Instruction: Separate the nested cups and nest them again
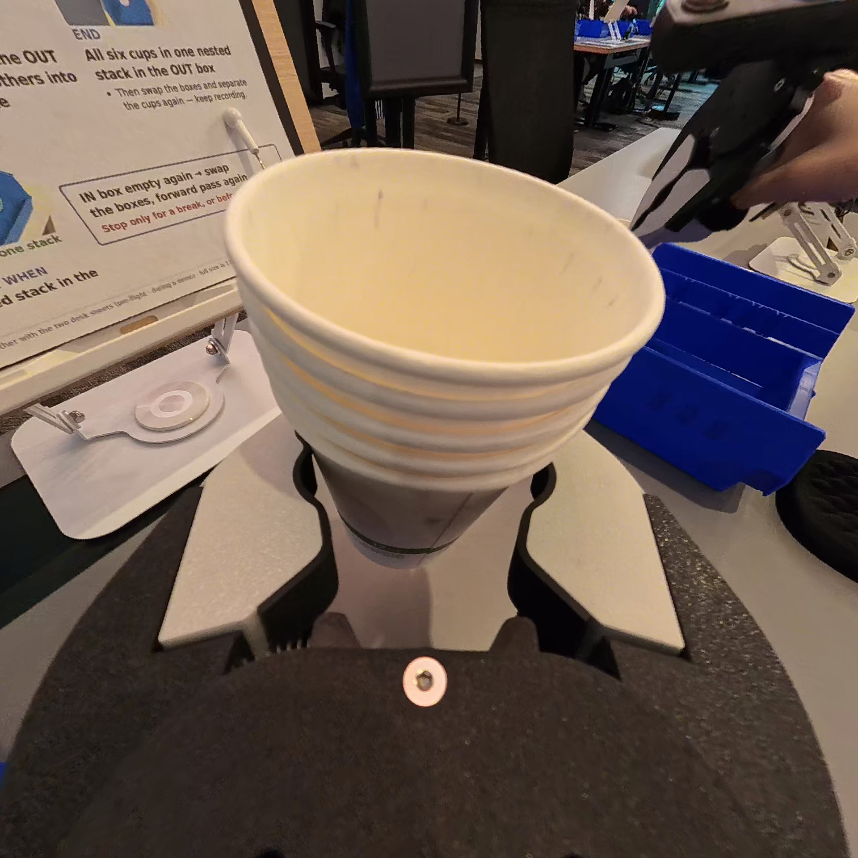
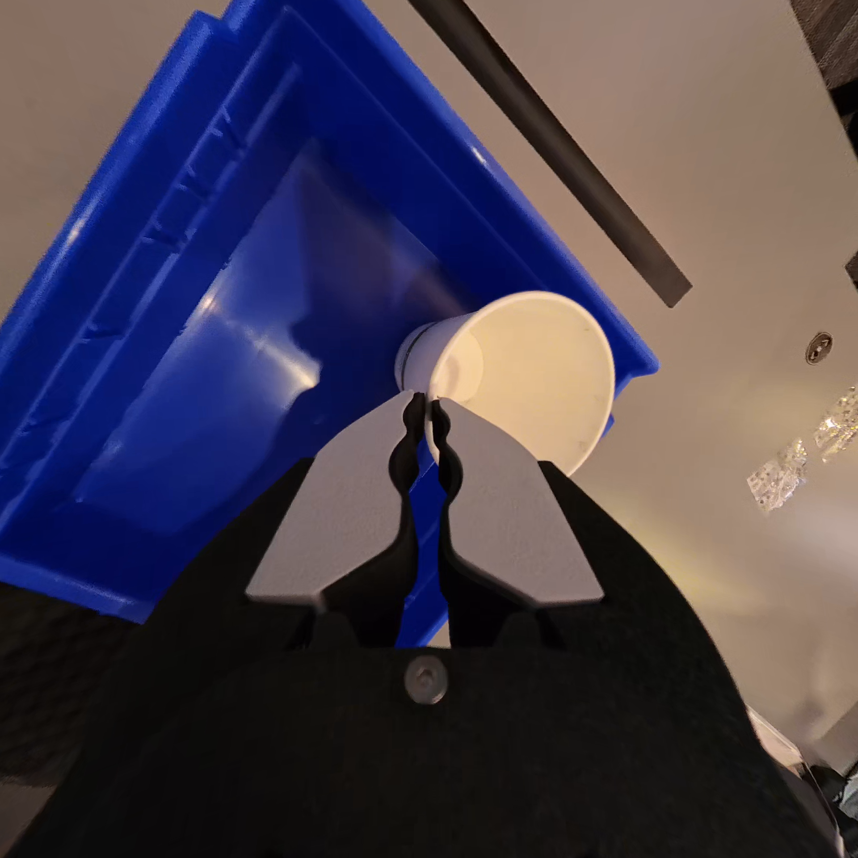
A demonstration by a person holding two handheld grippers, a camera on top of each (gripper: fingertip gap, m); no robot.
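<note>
Two grippers, one cup job. Left gripper (image 1: pixel 425 520): jaws closed narrow on the lower wall of the nested stack (image 1: pixel 436 325), mouth tilted toward the camera, several rolled rims showing one under another. Right gripper (image 2: pixel 425 399): jaws nearly together, pinching the rim of a single cup (image 2: pixel 515 371) held over the blue bin (image 2: pixel 153 325); whether the cup base touches the bin floor can't be told. Step in hand, as judged: one cup is off the stack and is being set into the bin. To do it well: bring the cup upright w/ its base toward the floor of the bin before letting go, since it hangs tilted from one rim point and will likely tip if dropped; ease the jaws apart rather than snap; keep the left grip low on the stack so the top rims stay free for the next pull, and not so tight as to crush the paper wall. Surface: pale tabletop (image 2: pixel 696 139) w/ a dark strip (image 2: pixel 557 153) across it. In the left wrist view a second blue bin (image 1: pixel 743 362) sits to the right, an instruction board (image 1: pixel 116 162) on a stand to the left, a dark round pad (image 1: pixel 822 510) at the edge. Room: chairs and more tables behind, dim carpet.
</note>
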